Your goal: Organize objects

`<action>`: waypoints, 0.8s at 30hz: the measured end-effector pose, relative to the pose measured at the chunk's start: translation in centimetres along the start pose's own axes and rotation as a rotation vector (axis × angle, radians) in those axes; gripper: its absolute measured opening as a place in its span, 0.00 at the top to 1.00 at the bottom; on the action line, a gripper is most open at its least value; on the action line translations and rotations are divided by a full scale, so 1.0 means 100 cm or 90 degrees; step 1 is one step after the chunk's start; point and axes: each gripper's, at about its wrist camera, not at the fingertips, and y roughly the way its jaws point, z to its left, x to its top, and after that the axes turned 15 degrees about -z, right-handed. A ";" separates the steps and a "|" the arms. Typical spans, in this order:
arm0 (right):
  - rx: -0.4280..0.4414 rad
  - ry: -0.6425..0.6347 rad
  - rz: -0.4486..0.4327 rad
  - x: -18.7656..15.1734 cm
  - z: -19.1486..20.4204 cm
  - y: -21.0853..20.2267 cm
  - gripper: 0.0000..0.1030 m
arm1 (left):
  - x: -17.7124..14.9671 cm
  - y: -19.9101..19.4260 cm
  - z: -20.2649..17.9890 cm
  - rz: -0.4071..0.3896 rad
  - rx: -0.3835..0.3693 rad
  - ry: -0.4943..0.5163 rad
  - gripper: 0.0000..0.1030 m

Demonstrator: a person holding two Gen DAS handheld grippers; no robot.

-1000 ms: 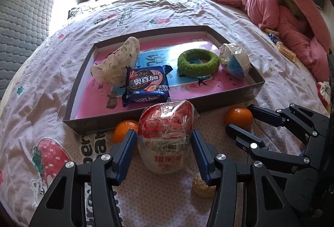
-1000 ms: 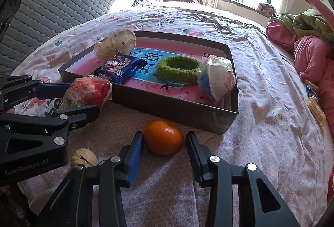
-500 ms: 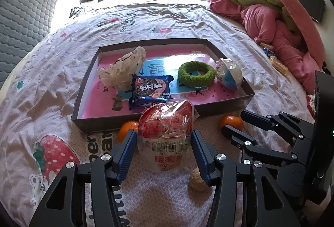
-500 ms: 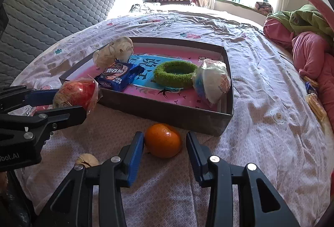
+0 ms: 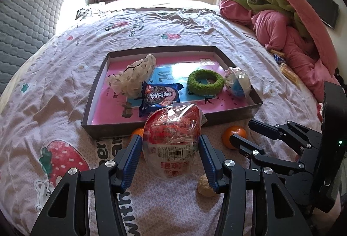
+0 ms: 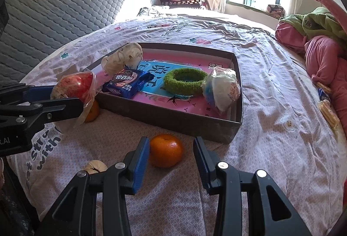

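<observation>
Since a second ago we have lifted our left gripper (image 5: 171, 160) with its load, so the bed and tray look smaller beneath it, while our right gripper (image 6: 171, 162) has kept its place. Nearest us, the left jaws are clamped on the plastic-wrapped red-and-white egg-shaped snack (image 5: 172, 136), held clear of the sheet just short of the shallow dark cardboard tray (image 5: 112, 129). A pale walnut (image 5: 205, 187) lies on the sheet below it. Our right jaws stand apart around the round orange tangerine (image 6: 166, 150) without pressing it; we see a gap on the right side. A second tangerine (image 6: 92, 111) sits against the tray wall, under the raised snack. Farther on, the tray holds the blue cookie packet (image 5: 159, 98), the cream spotted cloth bundle (image 5: 134, 75), the green fuzzy ring (image 5: 205, 82) and the wrapped white-and-blue ball (image 5: 237, 82). The slick wrapper could slip from the pads, we judge, dropping the snack onto the tangerine. Carried low, it might also catch the tray's near wall or land on the cookie packet. The tangerine could roll off if the right jaws close off-centre.
</observation>
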 end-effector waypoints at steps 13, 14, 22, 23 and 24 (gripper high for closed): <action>0.019 -0.010 0.008 -0.002 0.006 0.000 0.72 | -0.002 0.001 0.003 0.005 -0.001 -0.017 0.47; 0.020 -0.007 0.008 -0.002 0.006 0.000 0.72 | -0.002 0.000 0.004 0.003 -0.001 -0.018 0.47; 0.033 0.015 -0.007 0.000 0.001 -0.005 0.75 | 0.001 -0.004 0.006 -0.006 -0.004 -0.023 0.47; 0.033 0.015 -0.009 0.001 0.001 -0.006 0.76 | 0.001 -0.005 0.005 -0.006 -0.005 -0.023 0.47; 0.034 0.015 -0.012 0.001 0.002 -0.006 0.79 | 0.001 -0.005 0.006 -0.006 -0.005 -0.023 0.46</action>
